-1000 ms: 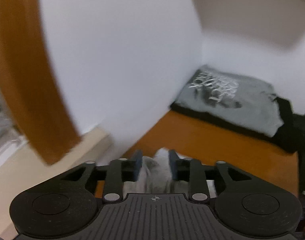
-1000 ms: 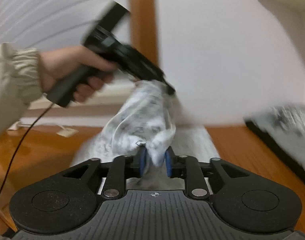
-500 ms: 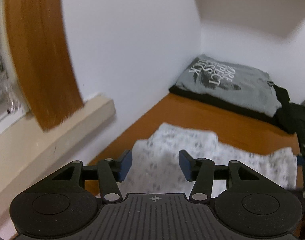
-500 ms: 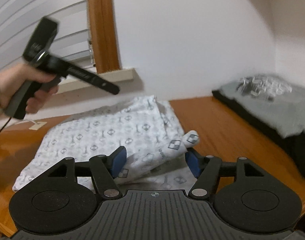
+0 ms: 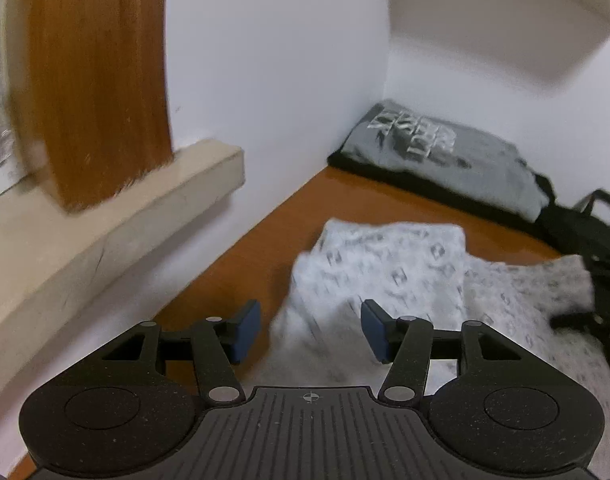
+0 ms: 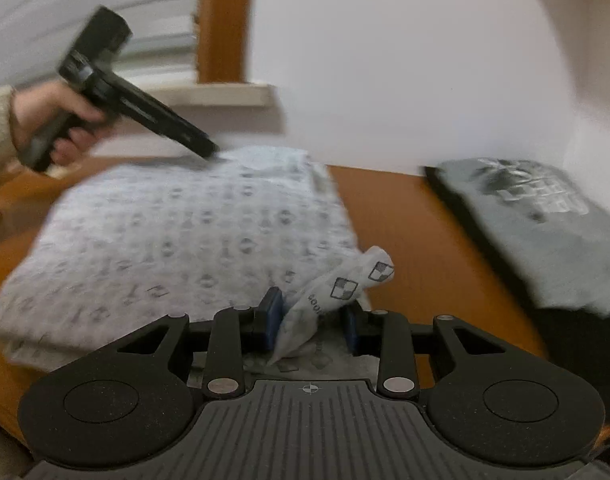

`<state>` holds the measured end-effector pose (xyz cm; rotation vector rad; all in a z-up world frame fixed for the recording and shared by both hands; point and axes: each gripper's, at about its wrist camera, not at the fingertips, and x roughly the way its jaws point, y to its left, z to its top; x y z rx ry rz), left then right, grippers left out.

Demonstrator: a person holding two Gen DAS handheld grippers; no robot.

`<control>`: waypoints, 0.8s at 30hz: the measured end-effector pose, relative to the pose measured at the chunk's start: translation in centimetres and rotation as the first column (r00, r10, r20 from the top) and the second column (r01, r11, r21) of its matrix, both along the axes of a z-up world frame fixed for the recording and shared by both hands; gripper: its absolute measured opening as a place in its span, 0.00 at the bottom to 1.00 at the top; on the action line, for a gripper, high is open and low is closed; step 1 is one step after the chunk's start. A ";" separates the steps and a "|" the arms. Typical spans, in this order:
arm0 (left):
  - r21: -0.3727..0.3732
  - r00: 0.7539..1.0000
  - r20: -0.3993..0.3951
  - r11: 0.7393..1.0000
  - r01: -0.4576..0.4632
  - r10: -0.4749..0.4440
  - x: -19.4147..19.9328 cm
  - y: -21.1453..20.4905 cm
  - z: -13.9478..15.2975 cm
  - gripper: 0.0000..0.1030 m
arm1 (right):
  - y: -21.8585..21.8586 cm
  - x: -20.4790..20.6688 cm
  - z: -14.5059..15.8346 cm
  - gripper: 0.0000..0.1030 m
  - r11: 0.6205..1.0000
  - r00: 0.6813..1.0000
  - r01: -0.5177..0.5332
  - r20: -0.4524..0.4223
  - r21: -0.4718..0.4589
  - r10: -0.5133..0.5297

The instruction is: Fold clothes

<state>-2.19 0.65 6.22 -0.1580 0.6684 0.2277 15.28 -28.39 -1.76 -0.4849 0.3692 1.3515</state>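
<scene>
Two garments are counted on the wooden table (image 6: 409, 216): one white patterned garment (image 6: 177, 236) and one folded grey printed T-shirt (image 6: 545, 216). Two grippers are seen, the left gripper (image 5: 309, 330) and the right gripper (image 6: 309, 322), and one hand (image 6: 53, 120).

The white patterned garment (image 6: 177, 232) is lying spread flat on the orange-brown wooden table (image 6: 401, 216), its surface printed with small grey motifs. Its far edge is sitting close to the wall. At its near right corner, a narrow strip of the cloth (image 6: 345, 284), showing chequered squares, is sticking up and curling to the right. The left wrist view is showing the same garment (image 5: 389, 276) blurred, with its far end folded over.
</scene>
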 end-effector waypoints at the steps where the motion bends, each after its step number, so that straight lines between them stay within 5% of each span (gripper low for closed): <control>1: -0.006 1.000 -0.001 1.000 0.012 -0.012 0.6 0.1 0.0 0.61 | 0.0 1.1 0.0 0.21 1.000 1.000 0.017 0.003 -0.013 -0.017; 5: -0.034 0.998 -0.031 0.998 0.061 -0.062 3.0 0.8 -0.6 0.60 | 0.4 3.3 0.9 0.18 0.997 0.998 0.065 0.025 -0.038 -0.064; 9: -0.069 0.993 -0.048 0.992 0.105 -0.108 5.2 1.4 -1.3 0.59 | 0.3 3.3 1.2 0.21 0.996 0.991 0.085 -0.098 -0.015 -0.086; 10: -0.088 0.993 -0.034 0.990 0.111 -0.115 5.1 1.5 -1.5 0.57 | 0.3 3.3 1.3 0.28 0.996 0.987 0.091 -0.132 -0.009 -0.091; 11: -0.104 0.992 -0.022 0.987 0.122 -0.125 5.0 1.7 -1.7 0.55 | 0.2 3.3 1.3 0.34 0.995 0.982 0.097 -0.166 -0.004 -0.096; 12: -0.113 0.990 -0.007 0.984 0.138 -0.140 4.8 1.7 -1.8 0.38 | 0.2 3.2 1.3 0.41 0.994 0.974 0.105 -0.201 0.003 -0.102; 15: -0.109 0.985 0.043 0.979 0.171 -0.167 4.4 1.5 -1.6 0.23 | 0.3 2.6 1.1 0.41 0.990 0.956 0.140 -0.261 0.012 -0.132; 17: -0.076 0.978 0.089 0.978 0.193 -0.186 3.9 0.9 -1.0 0.13 | 0.4 2.1 1.2 0.37 0.985 0.954 0.173 -0.253 0.020 -0.162; 19: -0.038 0.973 0.130 0.979 0.199 -0.193 3.0 0.3 0.0 0.02 | 0.1 1.7 1.4 0.05 0.979 0.951 0.200 -0.249 0.038 -0.185; 24: 0.035 0.955 0.224 0.981 0.190 -0.193 2.0 -0.4 2.5 0.01 | -1.9 1.1 3.0 0.02 0.947 0.947 0.281 -0.204 0.159 -0.247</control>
